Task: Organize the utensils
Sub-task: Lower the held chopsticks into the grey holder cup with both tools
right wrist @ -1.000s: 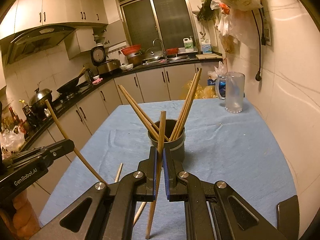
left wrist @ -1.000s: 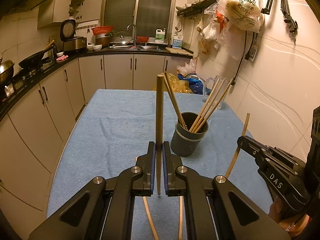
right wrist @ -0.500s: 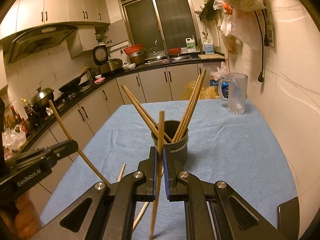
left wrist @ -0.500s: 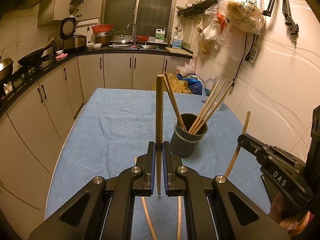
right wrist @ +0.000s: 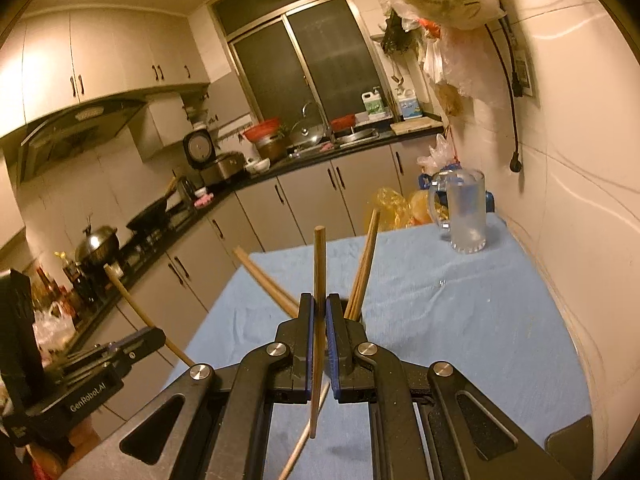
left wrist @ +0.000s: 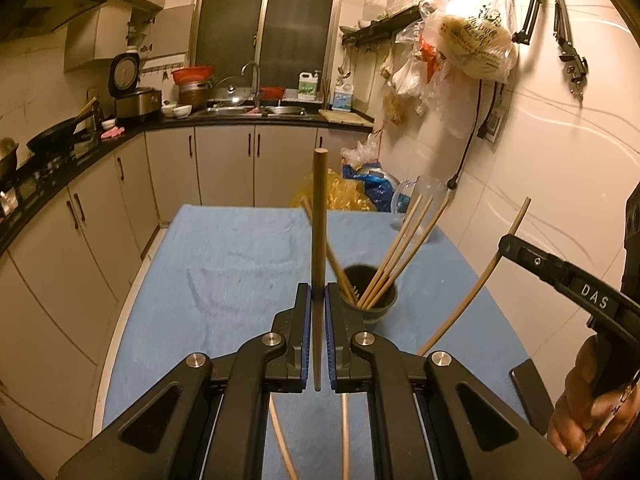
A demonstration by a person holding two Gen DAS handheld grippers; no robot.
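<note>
A dark grey holder cup (left wrist: 370, 292) stands on the blue cloth with several wooden chopsticks leaning in it. My left gripper (left wrist: 317, 304) is shut on one upright chopstick (left wrist: 319, 216), close to the cup's left rim. My right gripper (right wrist: 319, 312) is shut on another chopstick (right wrist: 319, 268), right in front of the cup, whose sticks (right wrist: 364, 264) rise behind the jaws. The right gripper (left wrist: 506, 242) also shows in the left wrist view, holding its stick (left wrist: 484, 276). Two loose chopsticks (left wrist: 345, 432) lie on the cloth under my left gripper.
The blue cloth (left wrist: 240, 264) covers a table that meets the tiled wall on the right. A glass mug (right wrist: 464, 216) stands at the far right corner. Plastic bags (left wrist: 352, 192) sit beyond the far edge. Kitchen counters run along the left and back.
Both grippers have risen and moved closer to the cup, so I look down into it more. Each still holds its chopstick.
</note>
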